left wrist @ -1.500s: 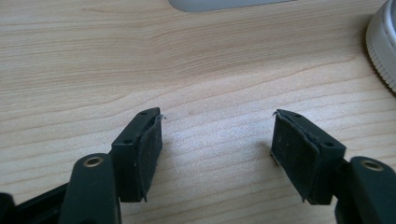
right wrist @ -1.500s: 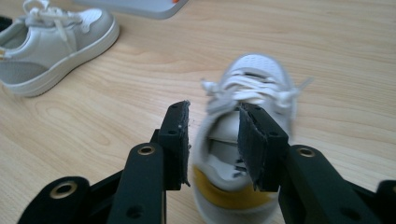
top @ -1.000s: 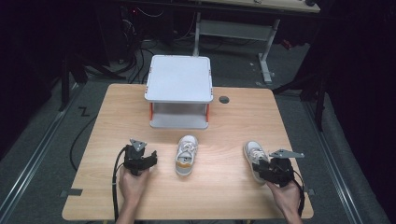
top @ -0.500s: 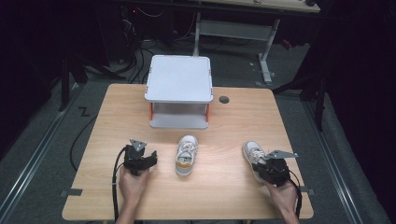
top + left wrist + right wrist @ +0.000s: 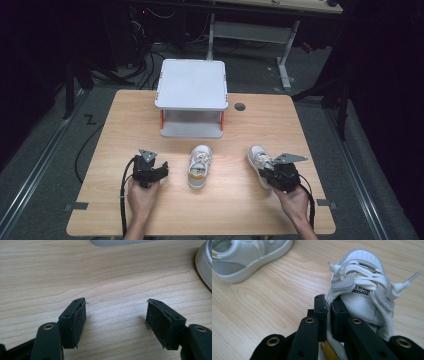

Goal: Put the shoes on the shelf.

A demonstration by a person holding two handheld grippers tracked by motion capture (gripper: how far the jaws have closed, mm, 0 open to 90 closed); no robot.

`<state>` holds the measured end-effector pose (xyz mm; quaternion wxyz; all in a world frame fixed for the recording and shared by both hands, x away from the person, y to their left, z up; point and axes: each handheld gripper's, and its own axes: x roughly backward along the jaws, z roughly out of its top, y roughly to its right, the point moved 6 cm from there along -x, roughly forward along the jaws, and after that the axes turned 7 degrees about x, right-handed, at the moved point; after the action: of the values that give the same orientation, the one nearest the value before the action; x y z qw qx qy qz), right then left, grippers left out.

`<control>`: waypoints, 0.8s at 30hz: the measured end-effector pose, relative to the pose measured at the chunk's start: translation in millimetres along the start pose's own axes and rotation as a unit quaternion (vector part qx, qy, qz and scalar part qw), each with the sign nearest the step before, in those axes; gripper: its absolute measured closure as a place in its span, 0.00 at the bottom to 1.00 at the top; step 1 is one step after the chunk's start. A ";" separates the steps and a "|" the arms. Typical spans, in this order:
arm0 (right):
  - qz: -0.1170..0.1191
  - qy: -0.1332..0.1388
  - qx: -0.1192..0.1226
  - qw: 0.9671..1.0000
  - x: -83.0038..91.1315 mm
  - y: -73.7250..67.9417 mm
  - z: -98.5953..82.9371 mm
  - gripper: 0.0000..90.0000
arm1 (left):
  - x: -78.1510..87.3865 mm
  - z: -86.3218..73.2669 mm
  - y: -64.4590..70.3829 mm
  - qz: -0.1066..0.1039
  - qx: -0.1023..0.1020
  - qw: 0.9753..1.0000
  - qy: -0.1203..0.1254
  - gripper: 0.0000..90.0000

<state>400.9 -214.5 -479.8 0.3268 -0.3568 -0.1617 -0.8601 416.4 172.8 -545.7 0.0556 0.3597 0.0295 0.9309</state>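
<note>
The right gripper (image 5: 329, 305) is pinching the soft padded collar of the white lace-up sneaker (image 5: 362, 290); light, floppy, likely tilting. The left gripper (image 5: 116, 315) is gaping wide over bare bench (image 5: 50, 272).

A bare strip of wooden table (image 5: 125, 120) runs down the left side, open to the left gripper (image 5: 159, 170) — its jaws spread over plain wood. Toward the centre, a white sneaker (image 5: 199, 166) and, behind it, a white two-tier stand (image 5: 192, 85) block the way. At the right, the second sneaker (image 5: 258, 161) sits just ahead of the right gripper (image 5: 268, 176).
</note>
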 end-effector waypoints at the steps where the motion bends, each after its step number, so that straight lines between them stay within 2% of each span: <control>1: 0.002 0.000 0.005 1.000 -2.4 -2.7 4.1 0.94 | 0.0 0.0 0.0 0.000 0.000 1.000 0.000 0.36; 11: 0.029 -0.011 0.046 0.998 -31.5 -32.0 38.3 0.94 | -0.1 0.0 -0.1 -0.002 0.001 1.000 0.000 0.36; 17: 0.040 -0.022 0.054 0.997 -48.1 -47.4 48.3 0.94 | 0.0 0.0 -0.2 -0.002 0.001 1.000 0.000 0.36; 24: 0.041 -0.035 0.058 0.997 -64.9 -59.7 53.0 0.94 | -0.2 0.2 -0.1 -0.002 0.004 1.000 0.002 0.36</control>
<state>421.8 -114.5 -492.4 0.3763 -0.3736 -0.2080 -0.8219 416.7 172.9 -545.8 0.0566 0.3581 0.0338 0.9314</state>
